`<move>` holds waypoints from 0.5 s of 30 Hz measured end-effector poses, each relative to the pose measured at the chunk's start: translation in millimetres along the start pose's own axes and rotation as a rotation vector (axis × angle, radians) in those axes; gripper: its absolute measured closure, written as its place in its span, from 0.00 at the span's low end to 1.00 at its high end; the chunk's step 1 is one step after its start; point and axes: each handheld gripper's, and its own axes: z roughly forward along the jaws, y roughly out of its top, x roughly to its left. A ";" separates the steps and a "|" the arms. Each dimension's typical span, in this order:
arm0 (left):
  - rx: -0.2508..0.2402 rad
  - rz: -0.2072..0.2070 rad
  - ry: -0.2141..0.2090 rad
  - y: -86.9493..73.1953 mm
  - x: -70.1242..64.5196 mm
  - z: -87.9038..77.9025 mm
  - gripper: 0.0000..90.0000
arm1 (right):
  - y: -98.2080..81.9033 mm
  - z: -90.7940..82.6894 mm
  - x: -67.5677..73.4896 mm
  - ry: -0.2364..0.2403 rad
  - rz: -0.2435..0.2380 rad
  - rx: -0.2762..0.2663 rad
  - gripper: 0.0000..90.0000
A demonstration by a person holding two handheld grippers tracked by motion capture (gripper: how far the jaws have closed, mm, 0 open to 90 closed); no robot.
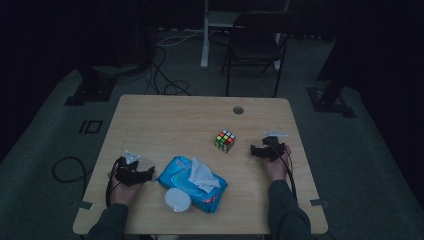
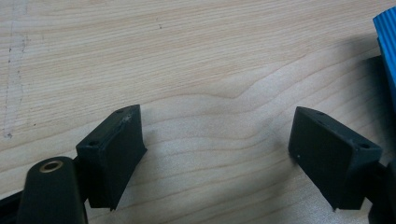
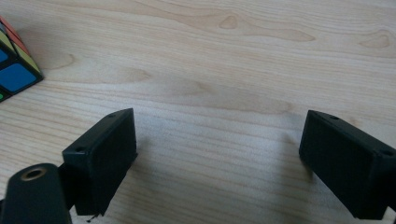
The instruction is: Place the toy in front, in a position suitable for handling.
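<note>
i am holding the left gripper (image 1: 148, 173) low over the near left of the table (image 1: 165, 115), its jaws spread wide with bare wood between them and nothing gripped. just beside it, toward the table's middle, the blue wipes pack (image 1: 192, 183) is lying flat; in the left gripper view its ribbed blue edge (image 2: 387, 51) is sitting beyond and to the side of one jaw, apart from the pads. a white tissue (image 1: 202, 174) is standing out of the pack's top, and a round white lid (image 1: 177, 199) is resting against its near edge. the pack's printing is too dim for me to read.

i am holding the right gripper (image 1: 254, 151) at the near right, jaws equally wide and gripping nothing. the colour cube (image 1: 225, 140) is standing farther out, near the jaw tips but clear of them; in the right gripper view its corner (image 3: 14, 60) is lying off to the side of the gap.

beyond the table, a dark chair (image 1: 255, 42) is standing on the floor.
</note>
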 end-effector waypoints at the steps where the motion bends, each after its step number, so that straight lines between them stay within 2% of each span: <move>1: 0.000 0.000 0.000 0.0 0.0 0.0 0.25 | -0.8 -1.0 0.3 0.001 0.000 -0.003 0.15; 3: 0.000 -0.003 0.000 -0.8 -0.1 -2.8 0.29 | -1.5 -1.8 0.4 0.004 -0.003 -0.006 0.15; 4: 0.003 -0.009 0.007 -1.1 0.2 -4.7 0.40 | -3.3 -3.6 0.0 0.009 -0.008 -0.006 0.16; 5: 0.003 -0.014 0.016 -1.4 -0.3 -6.7 0.42 | -4.5 -4.8 0.1 0.012 -0.010 -0.007 0.16; 6: -0.010 0.004 0.017 -1.6 -3.3 -11.1 0.42 | -5.4 -5.8 0.0 0.015 -0.014 -0.007 0.16; 10: -0.023 0.015 -0.017 -1.4 -7.4 -15.8 0.42 | -7.3 -7.8 0.4 0.017 -0.014 -0.007 0.17; 15: -0.051 -0.007 -0.061 -2.5 -9.5 -26.0 0.46 | -7.4 -8.0 0.4 0.017 -0.016 -0.007 0.17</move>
